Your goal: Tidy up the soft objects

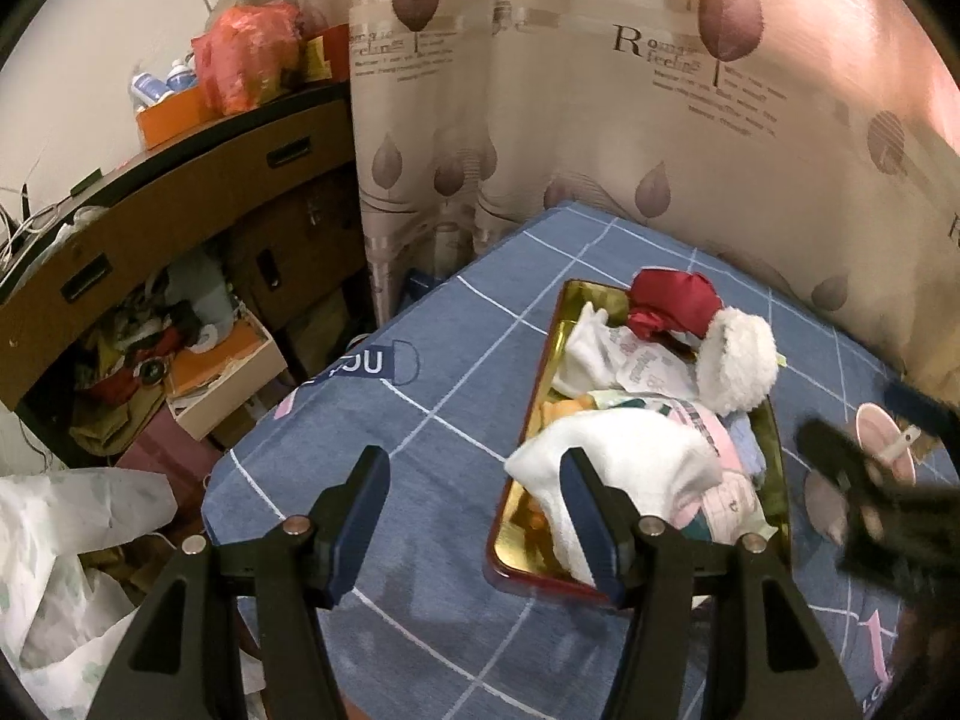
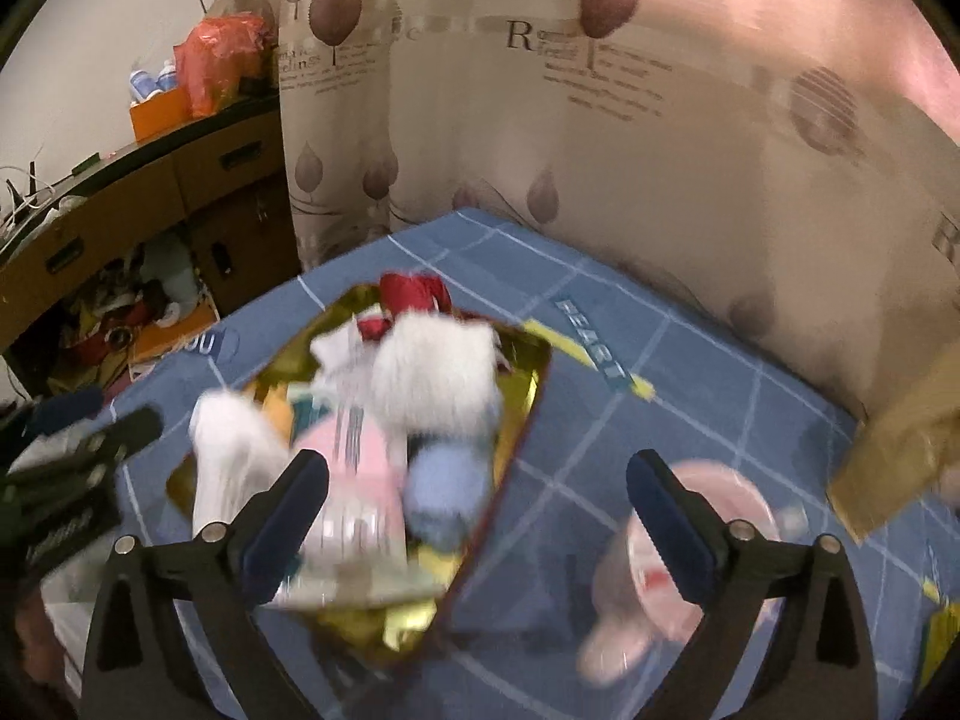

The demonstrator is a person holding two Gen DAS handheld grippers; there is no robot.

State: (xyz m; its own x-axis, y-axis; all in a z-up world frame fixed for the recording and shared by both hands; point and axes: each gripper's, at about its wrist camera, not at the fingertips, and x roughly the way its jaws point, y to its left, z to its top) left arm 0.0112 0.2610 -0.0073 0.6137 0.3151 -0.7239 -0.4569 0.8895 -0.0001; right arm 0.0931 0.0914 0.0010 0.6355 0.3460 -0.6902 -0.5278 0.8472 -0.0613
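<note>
Both tongs [image 1: 474, 516] [image 2: 480, 510]: black arms, navy pads, seemingly silver rivets.

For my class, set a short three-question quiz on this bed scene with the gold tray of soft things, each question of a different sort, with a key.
1. True or false: the pink slipper lies inside the gold tray.
2. Multiple choice: the jaws of the right hand-held gripper are A) shut on a sock, B) open with nothing gripped, C) shut on nothing.
3. Fill in: the red cloth lies at the tray's ___ end, by the curtain.

Key: 1 false, it lies on the blue checked bedsheet beside the tray; 2 B; 3 far.
</note>
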